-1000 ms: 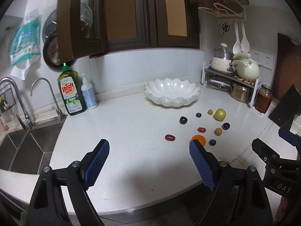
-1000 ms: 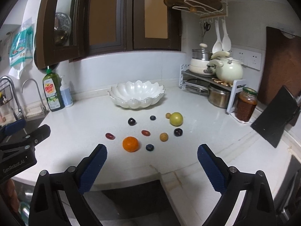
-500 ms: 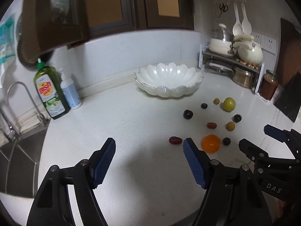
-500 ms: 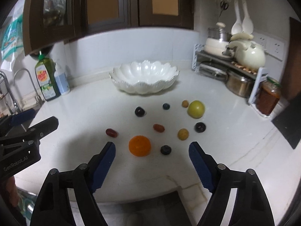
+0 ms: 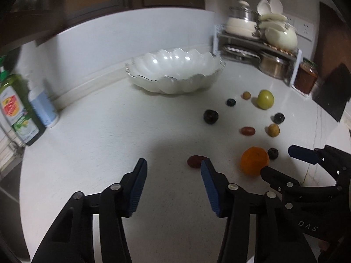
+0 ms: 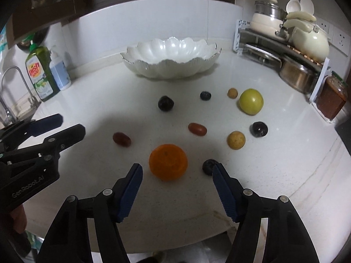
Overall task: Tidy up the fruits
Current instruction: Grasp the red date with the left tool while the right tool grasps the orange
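Both grippers over the loose fruit, nothing gripped.

Left gripper (image 5: 173, 171): jaws just narrowing, part-open, empty, red fruit (image 5: 194, 161) beside its right finger. Right gripper (image 6: 177, 173): jaws also narrowing, unclenched, orange (image 6: 168, 161) just beyond them. White bowl (image 6: 171, 65) sits far.

Both the left gripper (image 5: 173, 164) and right gripper (image 6: 177, 168) angle downward, fingers just closing, nothing between.
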The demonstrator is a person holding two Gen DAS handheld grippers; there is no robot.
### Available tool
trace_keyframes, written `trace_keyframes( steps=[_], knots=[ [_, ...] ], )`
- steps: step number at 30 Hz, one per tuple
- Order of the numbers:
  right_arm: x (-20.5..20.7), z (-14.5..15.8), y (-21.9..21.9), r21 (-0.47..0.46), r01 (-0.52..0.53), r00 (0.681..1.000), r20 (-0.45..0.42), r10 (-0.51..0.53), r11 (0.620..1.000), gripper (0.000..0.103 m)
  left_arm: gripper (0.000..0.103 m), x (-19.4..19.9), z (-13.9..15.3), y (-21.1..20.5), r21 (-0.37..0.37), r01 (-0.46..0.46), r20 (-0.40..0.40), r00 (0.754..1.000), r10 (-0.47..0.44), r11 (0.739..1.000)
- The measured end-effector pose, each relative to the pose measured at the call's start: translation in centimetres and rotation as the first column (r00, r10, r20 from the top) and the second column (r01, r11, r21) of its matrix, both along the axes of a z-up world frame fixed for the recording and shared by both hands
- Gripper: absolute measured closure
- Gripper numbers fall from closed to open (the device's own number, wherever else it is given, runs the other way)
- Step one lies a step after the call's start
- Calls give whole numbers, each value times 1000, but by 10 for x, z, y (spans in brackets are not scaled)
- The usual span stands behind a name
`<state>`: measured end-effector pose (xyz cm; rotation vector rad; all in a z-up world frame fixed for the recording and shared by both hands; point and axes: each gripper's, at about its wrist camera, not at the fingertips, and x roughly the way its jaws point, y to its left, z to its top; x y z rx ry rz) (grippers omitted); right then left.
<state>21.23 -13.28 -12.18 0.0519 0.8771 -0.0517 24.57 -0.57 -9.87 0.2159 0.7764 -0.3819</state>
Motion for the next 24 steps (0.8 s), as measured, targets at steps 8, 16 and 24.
trace_keyframes(
  steps=[8,16,24],
  knots=[
    [9,-13,0,5,2,999,-35,-2,1000,36,58,14,-23,-15,17,127,-57,990,-126,992],
    [16,-19,3,5,-14,999,-49,14,1000,43,59,28,-38,-28,22,178,-91,980,-176,984],
    [24,-22,4,8,-23,998,-56,23,1000,43,63,39,-48,-38,26,193,-130,974,-188,981]
  ],
)
